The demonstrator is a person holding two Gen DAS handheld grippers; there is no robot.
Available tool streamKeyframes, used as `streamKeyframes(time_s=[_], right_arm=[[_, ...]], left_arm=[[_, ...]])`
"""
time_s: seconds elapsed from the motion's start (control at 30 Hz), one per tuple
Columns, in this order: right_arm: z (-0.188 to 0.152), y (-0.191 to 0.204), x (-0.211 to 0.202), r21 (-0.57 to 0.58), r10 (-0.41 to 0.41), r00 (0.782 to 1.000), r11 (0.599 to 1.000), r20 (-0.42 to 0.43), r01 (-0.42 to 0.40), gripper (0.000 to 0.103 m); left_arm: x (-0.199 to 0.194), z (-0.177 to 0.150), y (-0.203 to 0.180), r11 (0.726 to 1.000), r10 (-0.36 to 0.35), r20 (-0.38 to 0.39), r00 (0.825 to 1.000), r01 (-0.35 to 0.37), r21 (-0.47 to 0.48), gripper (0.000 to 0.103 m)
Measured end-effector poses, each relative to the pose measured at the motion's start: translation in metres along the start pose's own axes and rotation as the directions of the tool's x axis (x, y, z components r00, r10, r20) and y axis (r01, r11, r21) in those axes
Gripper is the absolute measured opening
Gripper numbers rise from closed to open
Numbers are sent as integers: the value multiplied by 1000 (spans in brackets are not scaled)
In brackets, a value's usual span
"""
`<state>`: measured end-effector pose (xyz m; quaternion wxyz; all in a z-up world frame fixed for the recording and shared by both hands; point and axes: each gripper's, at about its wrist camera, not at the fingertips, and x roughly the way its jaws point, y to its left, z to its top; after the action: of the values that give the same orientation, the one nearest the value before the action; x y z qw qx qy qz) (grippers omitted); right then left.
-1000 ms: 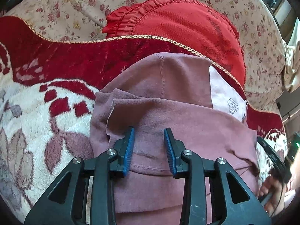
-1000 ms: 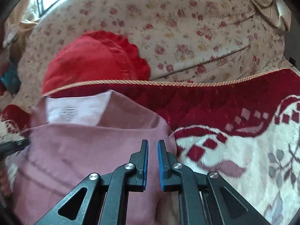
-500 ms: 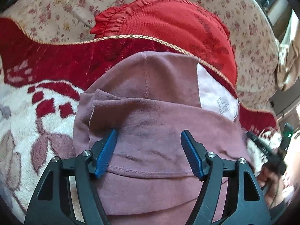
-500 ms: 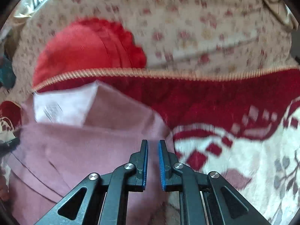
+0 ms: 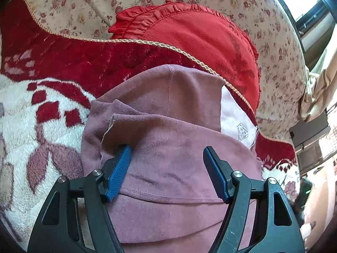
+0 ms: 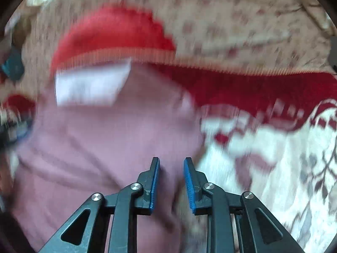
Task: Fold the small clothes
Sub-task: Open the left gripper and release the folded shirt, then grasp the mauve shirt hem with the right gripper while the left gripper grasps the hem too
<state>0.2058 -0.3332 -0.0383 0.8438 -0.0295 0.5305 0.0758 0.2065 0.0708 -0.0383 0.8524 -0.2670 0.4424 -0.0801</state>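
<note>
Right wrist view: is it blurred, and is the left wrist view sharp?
Right wrist view: smeared by motion blur, so the pink garment and red cushion look soft. Left wrist view: sharp, the garment's stitching is clear, only fisheye bending at the edges.

No writing can be read anywhere. A small dark printed mark [image 5: 242,131] stands on the pale inner lining of the mauve garment [image 5: 179,158], near its right edge in the left wrist view, but it is too small to make out. In the right wrist view the lining is wholly blurred.
</note>
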Motion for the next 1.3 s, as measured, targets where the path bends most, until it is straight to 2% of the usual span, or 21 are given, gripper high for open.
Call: streamKeyframes(time_s=[0.07,0.13,0.2,0.27,0.33,0.4,0.43,0.47,0.5,0.57,0.67,0.77,0.8,0.9,1.03,1.13,1.27,1.3], right_arm=[[-7,-1,0,-37,-9,998,999,59,11,32],[-4,-8,-7,-14,-15,998,1000,59,16,32],[-2,-11,-24,20,-29,993,999,115,27,32],[-4,-4,-43,4,20,983,1000,183,-21,32],[-11,10,-44,-47,52,987,998,155,-46,32],[-21,22,-15,-125,4,1000,992,6,-3,32],[-27,24,-12,-140,-8,1000,990,-7,7,32],[-26,23,-20,-142,-15,999,990,40,20,32],[-22,23,-27,-138,-24,999,990,42,30,32],[-24,19,-49,-97,-22,994,995,106,32,32],[-40,10,-89,-1,63,979,998,195,-64,32],[-70,16,-117,0,88,969,996,232,-90,33],[-82,20,-123,-16,82,969,997,235,-81,33],[-133,33,-137,-75,60,972,996,228,-44,33],[-215,37,-146,-94,68,984,994,165,-53,34],[-260,43,-146,-43,96,991,995,97,-92,34],[-286,53,-124,-23,95,995,995,9,-94,34],[-287,54,-117,-21,73,997,997,-8,-73,34]], left_arm=[[1,-1,-2,1000,13,1,1000,-13,16,71],[1,-1,-2,1000,14,-1,1000,-14,23,71],[1,0,-1,1000,7,-1,1000,-7,14,71],[1,0,1,1000,2,-2,1000,-2,3,71],[1,1,1,1000,-1,-3,1000,1,-1,71],[0,1,2,1000,-6,-3,1000,6,-4,71],[0,1,3,1000,-11,-3,1000,11,-6,71],[0,1,3,1000,-16,-3,1000,16,-7,71],[-1,1,4,1000,-20,-2,1000,20,-6,71],[-3,0,5,999,-32,1,999,32,-3,71],[-11,-3,4,997,-72,13,997,72,4,71],[-25,-9,-2,990,-136,13,991,135,24,71],[-32,-12,-6,985,-168,4,986,168,34,71],[-51,-19,-18,976,-201,-6,980,200,84,71],[-84,-37,-34,959,-188,13,982,181,219,71],[-94,-51,-33,950,-186,4,983,178,257,71],[-98,-59,-27,951,-162,1,987,156,267,71],[-99,-58,-25,954,-161,6,987,154,257,71]])
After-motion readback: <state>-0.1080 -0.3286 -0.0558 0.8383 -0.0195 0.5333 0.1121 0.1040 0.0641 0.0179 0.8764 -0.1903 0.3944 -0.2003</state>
